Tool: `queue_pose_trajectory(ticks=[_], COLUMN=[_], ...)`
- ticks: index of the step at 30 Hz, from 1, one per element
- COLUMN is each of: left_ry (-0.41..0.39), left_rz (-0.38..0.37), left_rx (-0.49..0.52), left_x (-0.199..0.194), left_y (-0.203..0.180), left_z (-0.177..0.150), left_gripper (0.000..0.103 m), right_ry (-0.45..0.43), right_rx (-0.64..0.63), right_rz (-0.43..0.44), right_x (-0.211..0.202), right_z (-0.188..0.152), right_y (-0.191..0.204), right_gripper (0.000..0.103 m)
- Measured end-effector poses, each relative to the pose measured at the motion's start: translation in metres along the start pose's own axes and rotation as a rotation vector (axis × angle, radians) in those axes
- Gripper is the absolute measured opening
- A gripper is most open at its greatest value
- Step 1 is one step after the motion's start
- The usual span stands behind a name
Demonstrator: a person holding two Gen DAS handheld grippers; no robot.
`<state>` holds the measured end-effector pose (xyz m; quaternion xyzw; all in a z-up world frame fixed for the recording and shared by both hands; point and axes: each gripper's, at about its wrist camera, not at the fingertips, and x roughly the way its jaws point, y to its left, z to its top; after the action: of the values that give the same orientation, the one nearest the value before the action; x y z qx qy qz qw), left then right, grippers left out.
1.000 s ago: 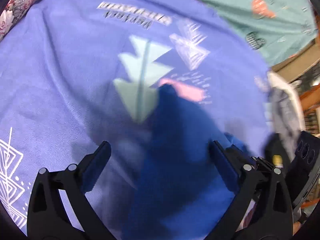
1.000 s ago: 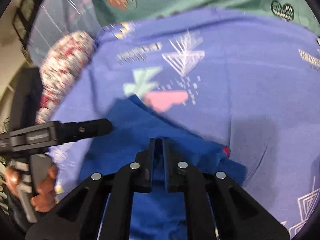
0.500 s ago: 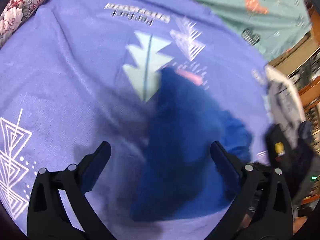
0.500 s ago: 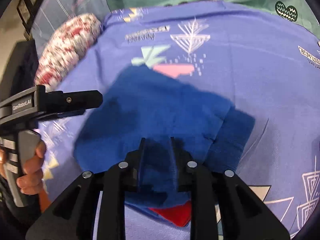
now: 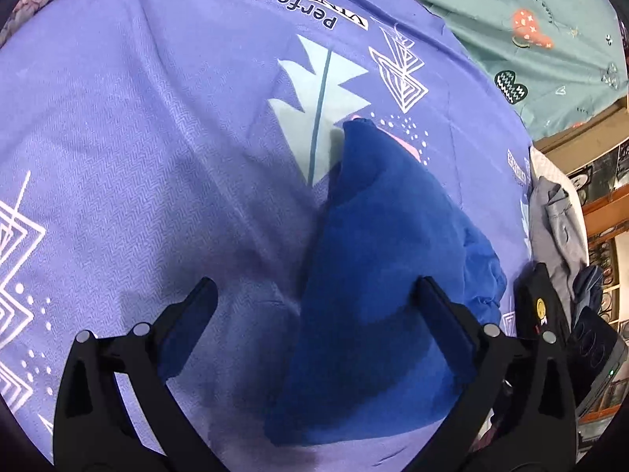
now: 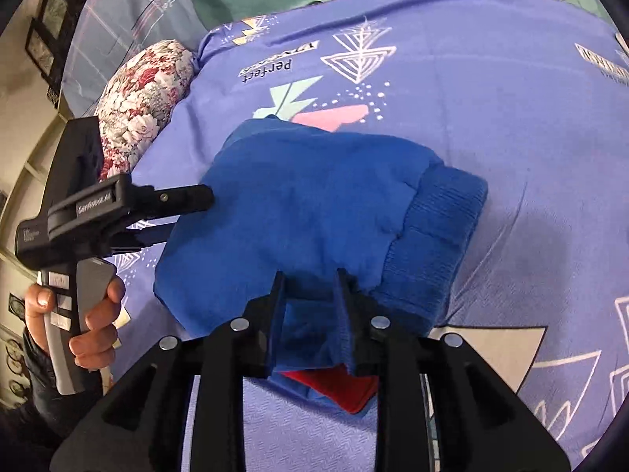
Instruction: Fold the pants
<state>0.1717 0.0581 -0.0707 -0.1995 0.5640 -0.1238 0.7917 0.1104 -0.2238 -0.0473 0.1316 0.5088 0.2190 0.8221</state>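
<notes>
1. the blue pants [image 6: 314, 212] lie as a folded bundle on the purple bedsheet [image 6: 511, 126], mid-bed, with the ribbed cuffs [image 6: 436, 236] on the right of my right view.
2. my right gripper [image 6: 310, 279] is opening, its jaws narrow, with the near edge of the fabric between them.
3. my left gripper [image 5: 314, 299] spreads wide and holds nothing, beside the bundle's left edge.
4. the bundle's long axis runs across my right gripper, which is the nearer one.

Near edge of the blue pants [image 6: 306, 212] hidden behind the right tool [image 6: 308, 287], red patch [image 6: 338, 387] underneath only partly showing — what it is unclear, grey garment [image 5: 558, 220] cut off at the frame's edge, small printed text on the green sheet [image 5: 526, 4] too small to read
</notes>
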Motion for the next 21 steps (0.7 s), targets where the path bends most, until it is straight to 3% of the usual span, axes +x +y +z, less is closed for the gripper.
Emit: queue_pose_trajectory(ticks=[2,4,6,8,14,18,21], left_ry=[0.006,0.014,0.011,0.012,0.107,0.186,0.179], left_rz=[0.002,-0.015,-0.048,-0.056,-0.050,-0.040,-0.021], left_rx=[0.007,0.005,0.017,0.026,0.110,0.105,0.140], left_x=[-0.007,-0.014,-0.021,-0.024,-0.004,0.021,0.025], left_y=[-0.001,0.000,-0.003,-0.008,-0.028,-0.028,-0.031], left_z=[0.002,0.003,0.002,0.001,-0.012,-0.018,-0.018], left_gripper=[0.101,0.101,0.101,0.101,0.101,0.101,0.101], right_ry=[-0.006,-0.035,-0.092,-0.115,-0.007,0.042,0.035], right_rx=[0.003,0.024,0.053,0.094,0.194,0.227,0.220], right_rz=[0.026,0.052,0.055,0.032,0.024,0.073,0.096], right_x=[-0.010,-0.023,-0.044,-0.055,-0.038,-0.016,-0.004], right_z=[0.003,0.005,0.005,0.003,-0.010,-0.013,-0.010], right_y=[0.002,-0.002,-0.011,-0.023,-0.049,-0.050,-0.044], right_gripper=[0.031,0.045,0.065,0.073,0.075,0.077,0.085])
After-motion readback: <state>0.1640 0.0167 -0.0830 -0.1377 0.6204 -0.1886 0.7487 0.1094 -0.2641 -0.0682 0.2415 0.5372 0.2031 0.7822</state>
